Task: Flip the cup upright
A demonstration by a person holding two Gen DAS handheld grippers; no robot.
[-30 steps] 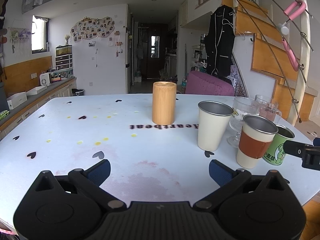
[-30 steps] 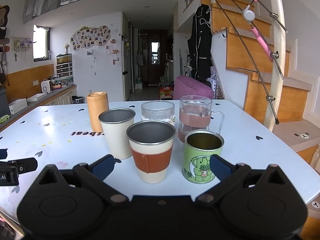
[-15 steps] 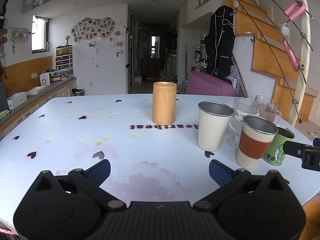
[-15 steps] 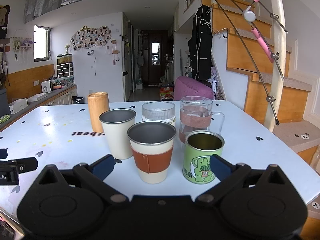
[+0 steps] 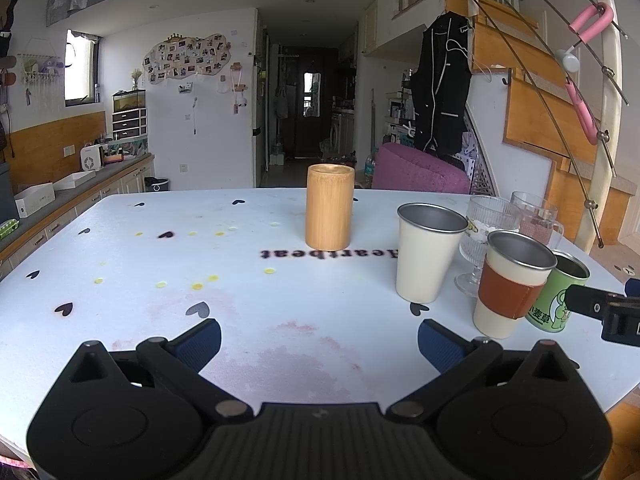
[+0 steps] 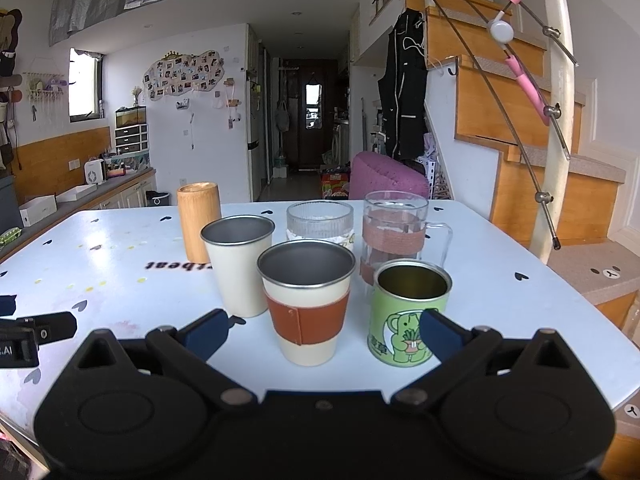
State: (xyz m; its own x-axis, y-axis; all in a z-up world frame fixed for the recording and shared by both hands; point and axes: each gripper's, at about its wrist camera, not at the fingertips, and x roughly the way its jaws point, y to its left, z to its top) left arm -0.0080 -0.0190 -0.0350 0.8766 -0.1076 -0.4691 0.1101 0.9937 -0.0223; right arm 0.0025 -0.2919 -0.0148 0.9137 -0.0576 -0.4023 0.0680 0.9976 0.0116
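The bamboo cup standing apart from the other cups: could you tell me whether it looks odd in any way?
Yes. The bamboo cup appears upside down: its top looks like a closed wooden face, whereas the white steel cup and sleeved cup show open mouths. It stands straight and undamaged on the table.

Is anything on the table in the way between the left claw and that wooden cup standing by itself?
Nothing visible. Only bare table lies between the left claw and the wooden cup. The white cup, the nearest other thing, stands off to the right of that path.
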